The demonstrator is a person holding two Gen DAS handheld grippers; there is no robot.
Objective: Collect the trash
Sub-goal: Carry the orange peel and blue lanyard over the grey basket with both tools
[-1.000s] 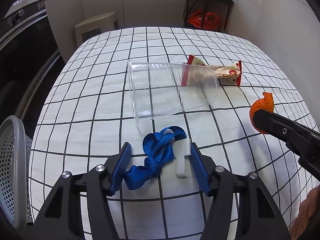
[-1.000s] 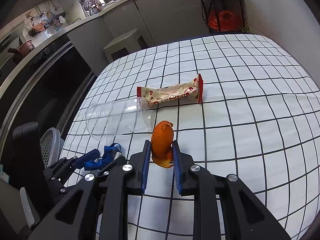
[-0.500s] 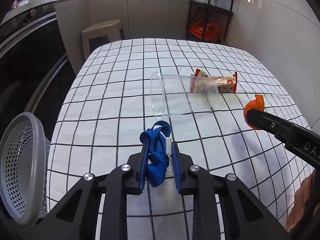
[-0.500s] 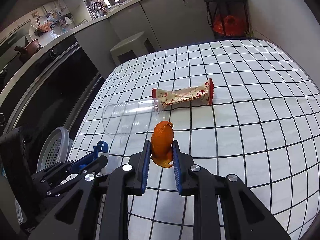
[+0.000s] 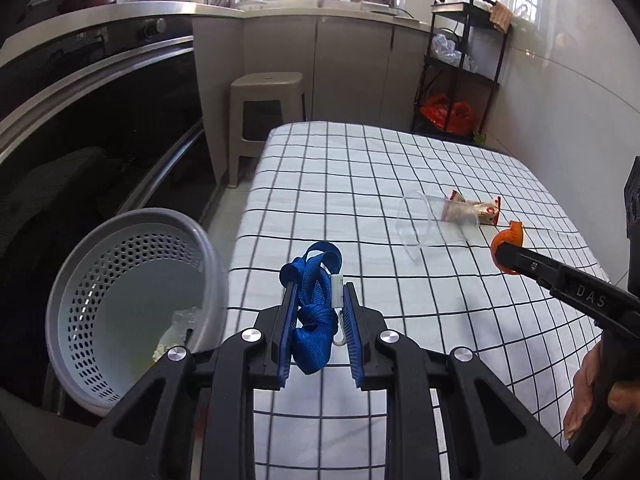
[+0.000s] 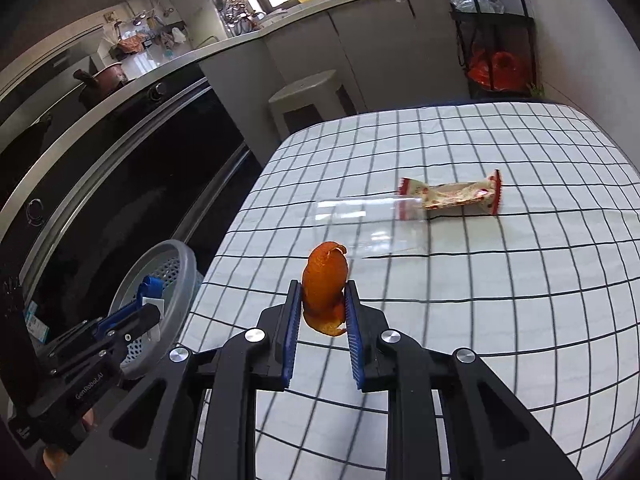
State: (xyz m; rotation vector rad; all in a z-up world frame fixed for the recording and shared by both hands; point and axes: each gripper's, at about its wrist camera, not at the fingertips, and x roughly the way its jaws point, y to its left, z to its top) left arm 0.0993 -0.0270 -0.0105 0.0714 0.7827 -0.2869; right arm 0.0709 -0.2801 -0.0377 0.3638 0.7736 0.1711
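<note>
Leftmost, a grey perforated bin [image 5: 132,304] is sitting beside the tabletop [image 5: 400,168], nearer the left tongs [image 5: 316,320], which are clamping a blue strap [image 5: 312,312]. Rightward, the right tongs [image 6: 322,312] are gripping an orange peel [image 6: 325,280]. Only the right view is showing the clear cup [image 6: 368,224] and wrapper [image 6: 452,196] unobstructed.

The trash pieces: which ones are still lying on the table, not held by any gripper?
The clear plastic cup, on its side, and the snack wrapper behind its base. The blue strap and orange peel are both clamped in grippers.
</note>
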